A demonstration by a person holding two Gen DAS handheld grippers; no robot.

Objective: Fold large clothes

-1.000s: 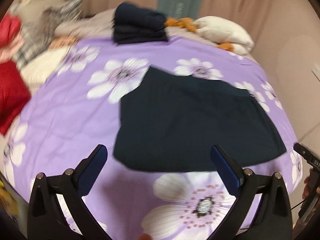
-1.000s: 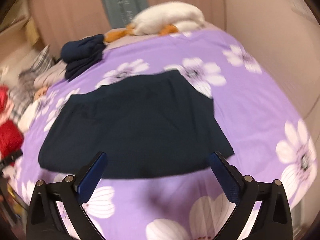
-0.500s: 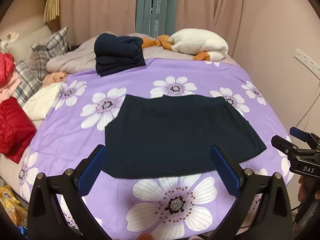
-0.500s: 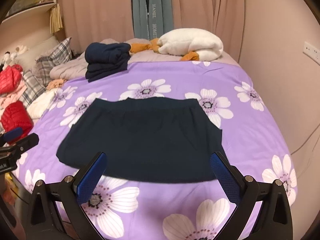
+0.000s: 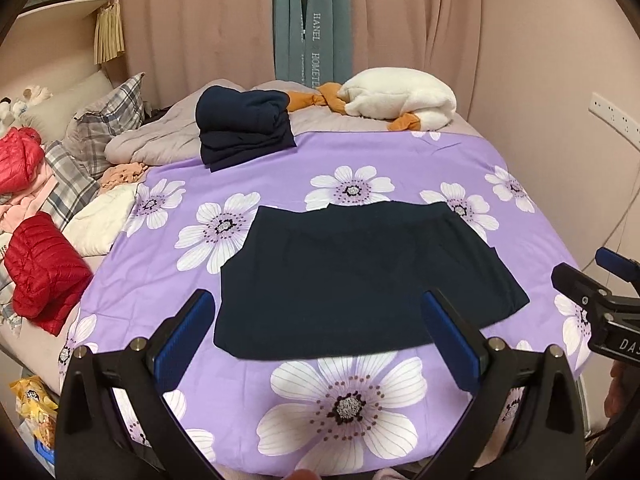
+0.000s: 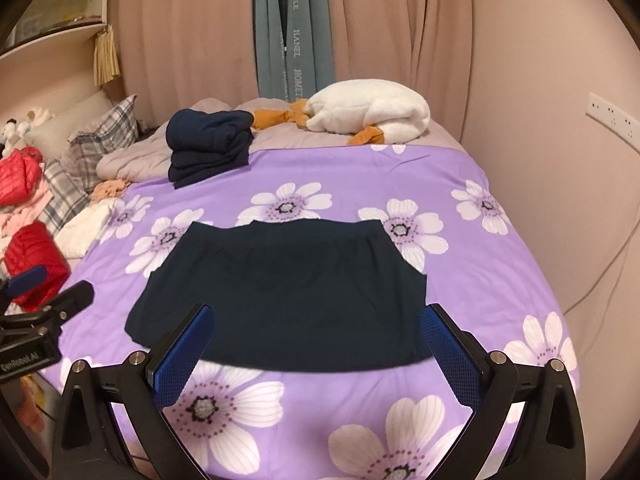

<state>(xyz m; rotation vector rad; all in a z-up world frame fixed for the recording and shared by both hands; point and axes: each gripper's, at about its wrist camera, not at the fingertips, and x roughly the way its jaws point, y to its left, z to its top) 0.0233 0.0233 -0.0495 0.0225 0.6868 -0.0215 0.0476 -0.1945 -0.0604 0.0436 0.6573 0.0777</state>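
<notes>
A dark navy garment point(image 5: 356, 276) lies folded flat in the middle of the purple flowered bedspread point(image 5: 400, 156); it also shows in the right wrist view point(image 6: 288, 292). My left gripper point(image 5: 318, 304) is open and empty, held above the near edge of the bed, short of the garment. My right gripper point(image 6: 316, 320) is open and empty too, held above the garment's near hem. Each gripper shows at the edge of the other's view, the right one point(image 5: 592, 280) and the left one point(image 6: 48, 292).
A stack of folded navy clothes point(image 5: 244, 128) sits at the far side. A white and orange plush point(image 5: 400, 96) lies behind it. Red jackets point(image 5: 44, 264), plaid pillows point(image 5: 104, 128) and other clothes pile at the left. A wall point(image 5: 580, 60) stands right.
Both grippers have pulled back and up from the garment, so the whole bed and room show. The garment lies as before. Both jaws stay open.
</notes>
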